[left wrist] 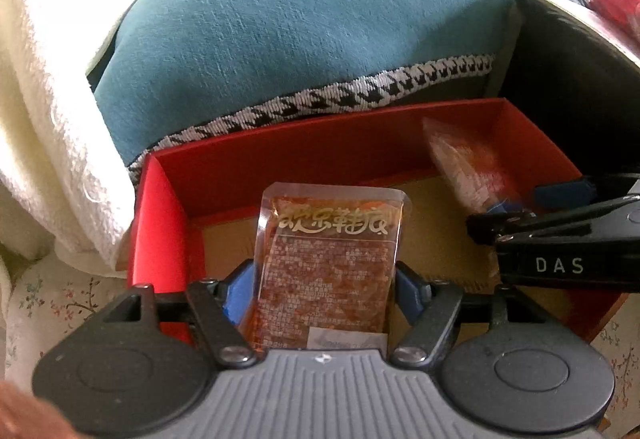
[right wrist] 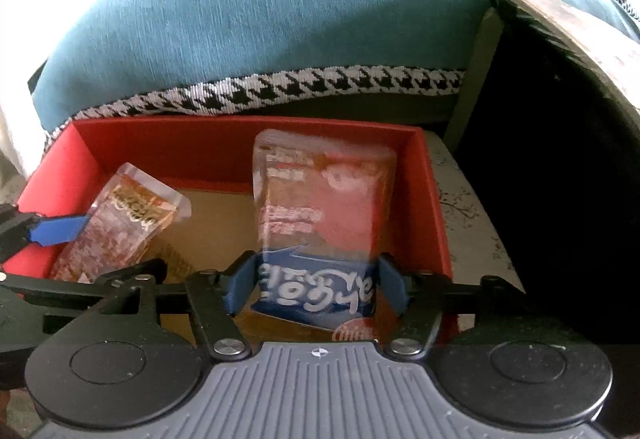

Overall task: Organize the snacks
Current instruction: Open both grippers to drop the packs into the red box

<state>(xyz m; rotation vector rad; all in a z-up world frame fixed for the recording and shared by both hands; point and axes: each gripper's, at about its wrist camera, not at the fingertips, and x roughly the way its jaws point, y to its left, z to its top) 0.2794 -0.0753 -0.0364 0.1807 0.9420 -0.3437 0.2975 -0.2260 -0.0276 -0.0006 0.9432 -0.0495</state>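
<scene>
A red open box (left wrist: 280, 149) with a brown cardboard floor sits in front of a teal cushion; in the right wrist view the box (right wrist: 224, 143) fills the middle. My left gripper (left wrist: 326, 289) is shut on a clear spicy-strip packet (left wrist: 328, 259) with gold lettering, held over the box's left half. My right gripper (right wrist: 316, 285) is shut on a clear packet with a blue label (right wrist: 320, 223), held over the box's right half. Each gripper shows in the other's view: the right gripper (left wrist: 560, 235) and the left gripper's blue finger (right wrist: 60, 229) beside its packet (right wrist: 124, 223).
The teal cushion (left wrist: 300, 31) with houndstooth trim lies right behind the box. A white blanket (left wrist: 44, 111) is at left. A dark cabinet with a wooden top (right wrist: 560, 143) stands at right. A floral cloth (left wrist: 48, 311) covers the surface under the box.
</scene>
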